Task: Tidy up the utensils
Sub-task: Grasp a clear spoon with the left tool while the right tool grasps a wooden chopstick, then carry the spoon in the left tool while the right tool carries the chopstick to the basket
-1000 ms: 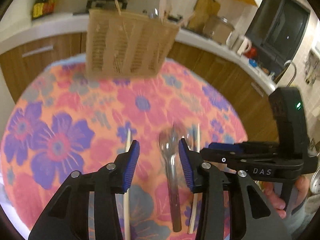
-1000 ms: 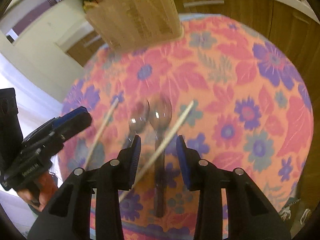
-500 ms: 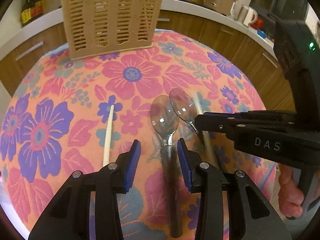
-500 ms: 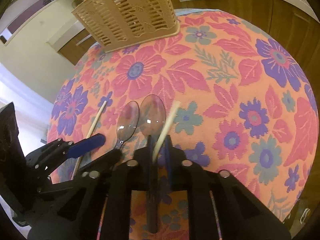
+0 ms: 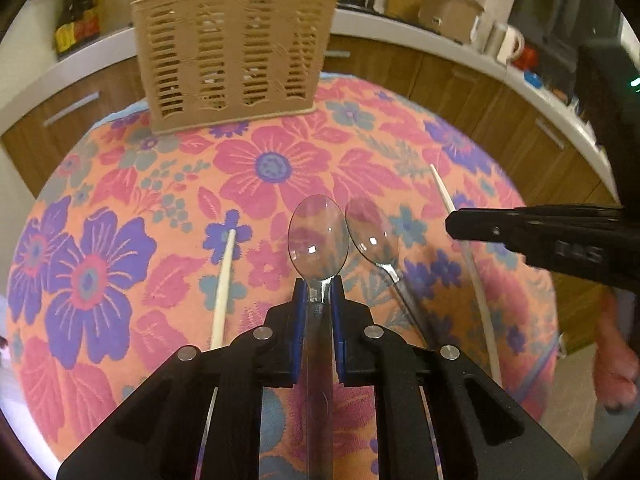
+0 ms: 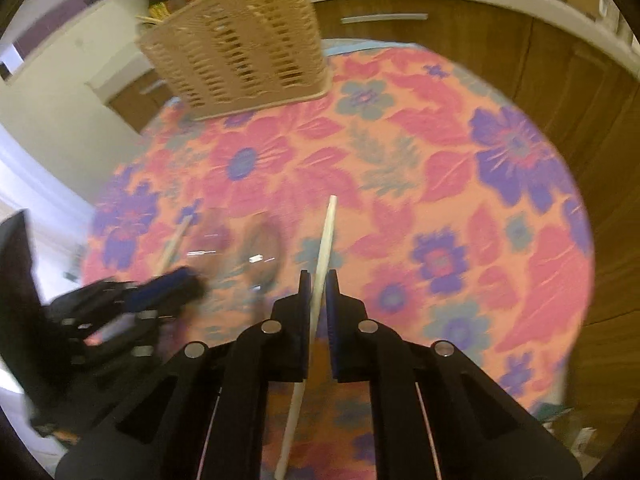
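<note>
My left gripper is closing its jaws, and the blue pads press on the neck of a clear plastic spoon lying on the floral tablecloth. A second clear spoon lies just right of it. My right gripper is shut on a pale chopstick, which sticks out ahead of the fingers. In the left wrist view that gripper and its chopstick sit to the right of the spoons. Another chopstick lies on the cloth to the left.
A tan slatted utensil basket stands at the table's far edge, also in the right wrist view. Behind it run wooden cabinets and a white counter with a pot and a mug. A person's hand holds the right gripper.
The left jaws have gone from wide apart to pressing on the clear spoon's neck. The right gripper closed on its chopstick and carried it to the right, away from the two spoons.
</note>
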